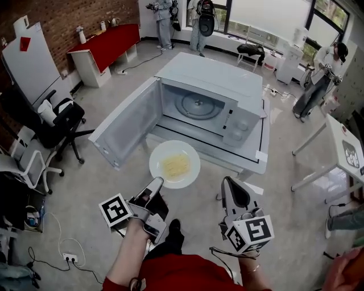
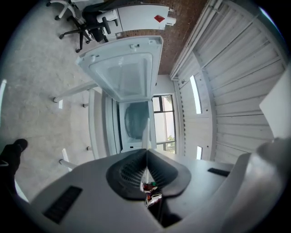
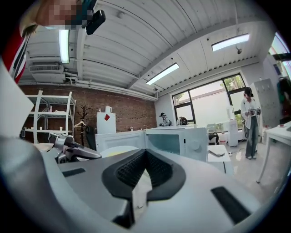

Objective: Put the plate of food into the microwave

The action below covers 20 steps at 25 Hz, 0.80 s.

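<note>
White plate [image 1: 174,163], seemingly in left hand-held gripper [image 1: 157,181]

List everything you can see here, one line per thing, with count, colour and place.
microwave: 1, white, centre, on the table, door swung open to the left
table: 1, white, under the microwave
plate: 1, white, in front of the open microwave, held by its near rim
food: 1 portion, yellow, on the plate
office chairs: 2, one black, one white, left side
counter: 1, red top, far left
side table: 1, white, right edge
bystanders: 3, two at the far windows, one at right
left hand-held gripper: 1, grey, shut on the plate's rim
right hand-held gripper: 1, grey, shut, empty, right of the plate
</note>
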Available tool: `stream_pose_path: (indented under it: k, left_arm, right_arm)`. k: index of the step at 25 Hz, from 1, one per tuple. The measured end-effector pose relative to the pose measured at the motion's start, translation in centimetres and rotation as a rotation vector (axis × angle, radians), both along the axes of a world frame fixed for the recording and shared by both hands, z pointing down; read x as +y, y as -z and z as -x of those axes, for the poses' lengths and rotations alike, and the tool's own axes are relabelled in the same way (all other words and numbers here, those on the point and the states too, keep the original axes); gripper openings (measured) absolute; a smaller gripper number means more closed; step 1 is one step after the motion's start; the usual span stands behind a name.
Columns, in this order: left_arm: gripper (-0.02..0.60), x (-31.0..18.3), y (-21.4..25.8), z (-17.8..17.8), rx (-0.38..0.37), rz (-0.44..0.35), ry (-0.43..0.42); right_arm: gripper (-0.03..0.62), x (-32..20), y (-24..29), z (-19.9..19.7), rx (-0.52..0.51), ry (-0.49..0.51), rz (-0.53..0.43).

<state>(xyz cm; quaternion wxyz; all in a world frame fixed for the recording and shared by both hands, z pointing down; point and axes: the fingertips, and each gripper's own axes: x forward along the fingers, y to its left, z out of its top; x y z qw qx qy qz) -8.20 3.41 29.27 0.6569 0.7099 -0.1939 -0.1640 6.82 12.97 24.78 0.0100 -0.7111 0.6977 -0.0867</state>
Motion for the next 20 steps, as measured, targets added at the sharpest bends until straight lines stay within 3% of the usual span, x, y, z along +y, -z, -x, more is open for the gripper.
stream_pose_path:
  k: [8,20]
  left_arm:
    - [0.018,-8.6,0.6,-2.9,0.004,0.001,-0.073]
    - [0.017,-10.7,-1.0,-6.0,0.01,0.041,-0.073]
  right_arm:
    - [0.012,-8.0,0.7,-1.9,0.022,-0.069,0.035]
    - [0.012,-11.0,-0.8,-3.8,0.019,-0.047,0.073]
